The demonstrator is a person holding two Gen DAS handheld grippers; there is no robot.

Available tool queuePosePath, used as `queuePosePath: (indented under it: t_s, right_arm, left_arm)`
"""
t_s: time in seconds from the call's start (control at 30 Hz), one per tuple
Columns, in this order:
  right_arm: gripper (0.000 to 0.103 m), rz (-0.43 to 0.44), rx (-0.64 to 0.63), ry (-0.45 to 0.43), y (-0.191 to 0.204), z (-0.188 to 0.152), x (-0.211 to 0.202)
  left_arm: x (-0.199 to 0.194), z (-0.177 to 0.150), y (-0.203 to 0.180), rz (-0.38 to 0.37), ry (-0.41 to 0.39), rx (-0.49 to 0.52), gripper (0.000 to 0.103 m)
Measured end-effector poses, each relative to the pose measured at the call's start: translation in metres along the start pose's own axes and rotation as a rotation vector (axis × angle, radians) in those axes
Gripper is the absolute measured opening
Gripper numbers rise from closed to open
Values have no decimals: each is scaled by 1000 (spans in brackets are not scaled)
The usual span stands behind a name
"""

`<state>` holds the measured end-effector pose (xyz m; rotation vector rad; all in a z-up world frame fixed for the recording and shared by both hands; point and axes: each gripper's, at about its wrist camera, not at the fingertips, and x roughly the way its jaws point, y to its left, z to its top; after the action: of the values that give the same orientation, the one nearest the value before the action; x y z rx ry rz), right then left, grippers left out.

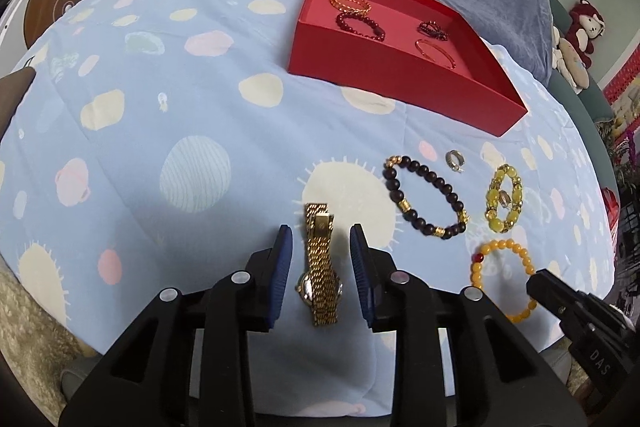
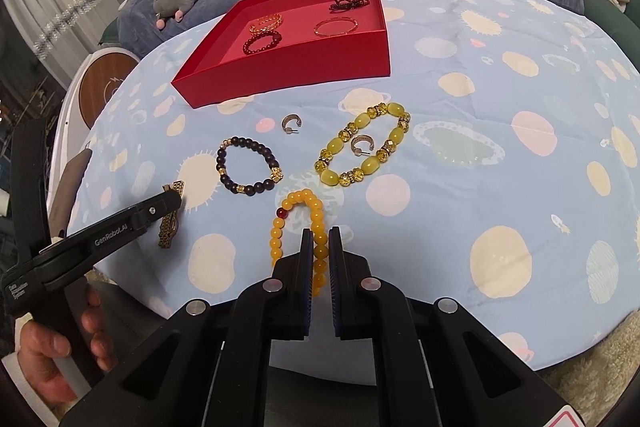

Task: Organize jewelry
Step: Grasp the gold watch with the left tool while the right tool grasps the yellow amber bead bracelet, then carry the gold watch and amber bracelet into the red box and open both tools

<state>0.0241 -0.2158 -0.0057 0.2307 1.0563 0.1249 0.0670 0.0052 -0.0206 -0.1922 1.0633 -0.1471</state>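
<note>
Jaws of the left gripper point(image 1: 320, 247) are standing spread — straddling the gold watch point(image 1: 320, 267) lying flat on the spotted blue cloth point(image 1: 168, 107), pads clear of its band. Right gripper point(image 2: 319, 247) is pinching the orange bead bracelet point(image 2: 308, 223) between its pressed-together pads. Lying just beyond: dark bead bracelet point(image 2: 248, 167), yellow-green bead bracelet point(image 2: 364, 143) ringing one hoop earring point(image 2: 360, 143), a second hoop earring point(image 2: 291, 123) beside it. Farther back, the red box point(image 1: 400, 79) is holding four bracelets — well apart from the loose pieces.
</note>
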Motion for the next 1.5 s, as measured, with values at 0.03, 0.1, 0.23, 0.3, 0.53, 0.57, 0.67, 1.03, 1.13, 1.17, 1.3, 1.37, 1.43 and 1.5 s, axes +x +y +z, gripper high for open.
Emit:
queuePosePath:
  t_s: [0.03,0.1,0.23,0.3,0.53,0.57,0.67,1.03,1.13,1.17,1.3,1.37,1.43,1.5]
  right_arm:
    - [7,1,2,2,0,0,0]
    - [7,3,4,3,1,-1,1]
    - [7,5,2,1,1,0,1]
    - [7,12,8,-6,1,1,-1]
    - [7,42,20,-45,2,21,-16]
    - [7,46,19,-53,3,25,-19]
    - [7,51,4,-81,6,43,-26]
    - [7,82,-25,-166,9,151,-15]
    - [7,70,-29,-158,10,180,6]
    - [7,69,-24,-151,9,188,14]
    - [7,87,19,-103,4,210,50]
    - [7,98,39,-75,2,211,66]
    - [7,101,57,-44,0,207,81]
    - [7,98,66,-22,-3,202,91]
  left_arm:
    - [1,2,-1,6,-5,2,22]
    - [4,5,-1,10,-3,10,12]
    - [-2,9,-2,10,-20,13,11]
    - [-9,12,-1,-4,-26,4,11]
    - [-48,38,-3,-82,-58,-28,11]
    - [-54,44,-3,-95,-65,-34,11]
    - [-69,66,-7,-118,-98,-34,11]
    - [-72,173,-26,-154,-200,-13,11]
    - [-53,199,-31,-146,-201,-14,12]
    - [-46,205,-32,-141,-197,-14,12]
    - [-13,220,-38,-122,-169,-11,12]
    - [5,219,-38,-111,-145,-9,12]
    - [23,210,-38,-95,-116,-6,12]
    - [39,200,-35,-88,-81,-12,12]
